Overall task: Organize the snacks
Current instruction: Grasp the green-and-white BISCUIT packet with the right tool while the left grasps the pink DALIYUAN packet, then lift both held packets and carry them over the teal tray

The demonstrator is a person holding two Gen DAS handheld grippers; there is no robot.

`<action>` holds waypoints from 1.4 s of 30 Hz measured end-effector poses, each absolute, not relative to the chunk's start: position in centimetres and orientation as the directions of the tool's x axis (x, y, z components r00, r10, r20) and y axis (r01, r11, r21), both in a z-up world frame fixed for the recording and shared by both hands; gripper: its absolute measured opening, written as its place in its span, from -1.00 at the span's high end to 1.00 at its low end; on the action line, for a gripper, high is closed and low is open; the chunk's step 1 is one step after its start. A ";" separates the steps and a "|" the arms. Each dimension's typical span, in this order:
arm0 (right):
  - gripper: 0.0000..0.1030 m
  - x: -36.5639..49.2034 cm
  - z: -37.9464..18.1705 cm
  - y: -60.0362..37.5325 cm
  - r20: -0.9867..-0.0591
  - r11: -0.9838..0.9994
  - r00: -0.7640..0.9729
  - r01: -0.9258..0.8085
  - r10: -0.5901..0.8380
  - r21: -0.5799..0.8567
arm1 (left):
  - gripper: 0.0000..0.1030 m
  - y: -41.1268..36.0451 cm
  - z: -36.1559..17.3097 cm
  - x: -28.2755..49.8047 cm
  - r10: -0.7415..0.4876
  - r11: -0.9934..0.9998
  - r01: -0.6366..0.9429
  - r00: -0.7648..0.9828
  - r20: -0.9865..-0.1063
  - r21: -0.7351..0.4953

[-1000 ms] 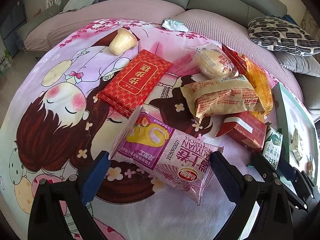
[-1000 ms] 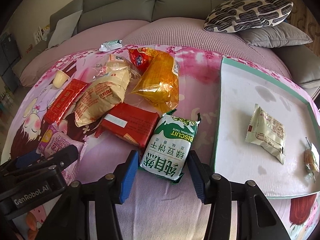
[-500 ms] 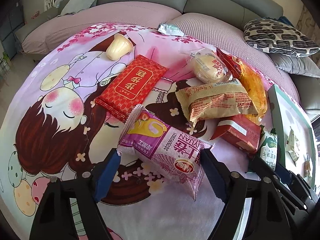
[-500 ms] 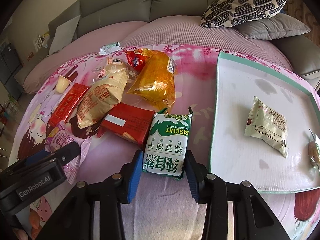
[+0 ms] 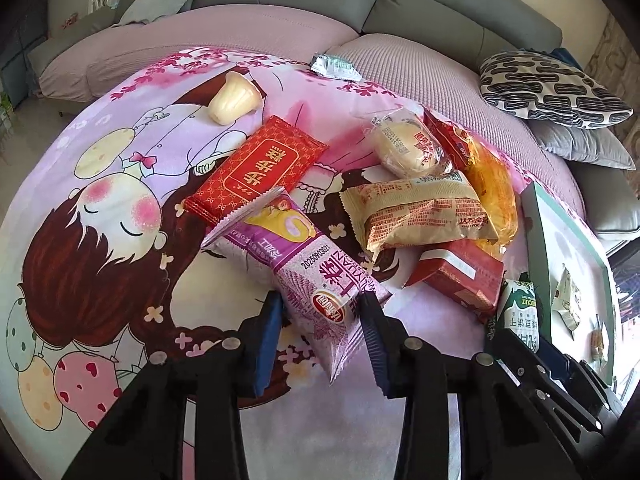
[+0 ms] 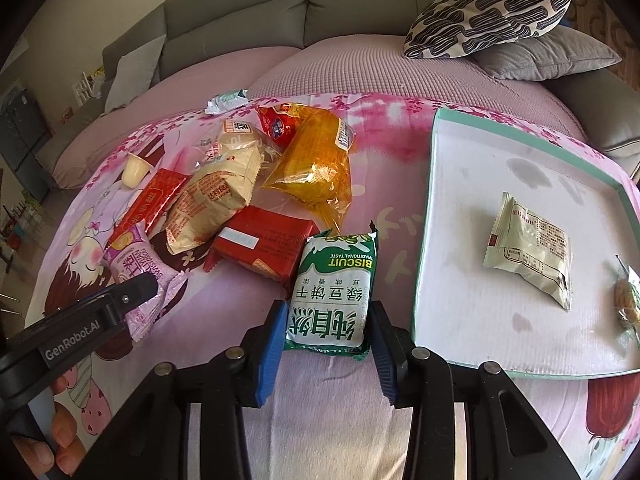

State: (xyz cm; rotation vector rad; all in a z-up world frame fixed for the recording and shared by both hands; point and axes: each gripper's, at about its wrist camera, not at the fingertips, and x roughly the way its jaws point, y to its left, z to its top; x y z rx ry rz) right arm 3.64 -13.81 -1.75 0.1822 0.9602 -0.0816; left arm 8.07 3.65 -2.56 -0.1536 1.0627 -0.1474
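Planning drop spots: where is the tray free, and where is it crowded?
The tray is bare along its left wall and far end, left of the pale green packet; the wrapped candy sits at its right edge. The pile around the red biscuit pack is crowded.

You have a purple roll pack (image 5: pixel 316 276), a green-and-white biscuit pack (image 6: pixel 334 294), a red patterned packet (image 5: pixel 256 170), an orange bag (image 6: pixel 316 164), a teal-rimmed white tray (image 6: pixel 520 216), and a black-and-cream pillow (image 6: pixel 488 16); the blanket (image 5: pixel 100 208) looks mostly pink.
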 end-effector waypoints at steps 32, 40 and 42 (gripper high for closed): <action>0.17 3.0 -2.4 -14.0 -0.846 0.978 0.529 0.135 0.062 0.156 | -0.28 6.6 -1.5 9.9 -0.247 0.937 -0.098 0.490 -0.836 -0.335; 0.17 3.1 -2.5 -14.3 -0.845 0.974 0.529 0.142 0.078 0.179 | -0.28 5.2 -3.9 12.2 -0.146 0.965 -0.135 0.440 -0.886 -0.226; 0.17 3.1 -2.5 -14.4 -0.845 0.972 0.529 0.144 0.082 0.185 | -0.27 5.1 -4.2 12.0 -0.139 0.968 -0.130 0.443 -0.886 -0.217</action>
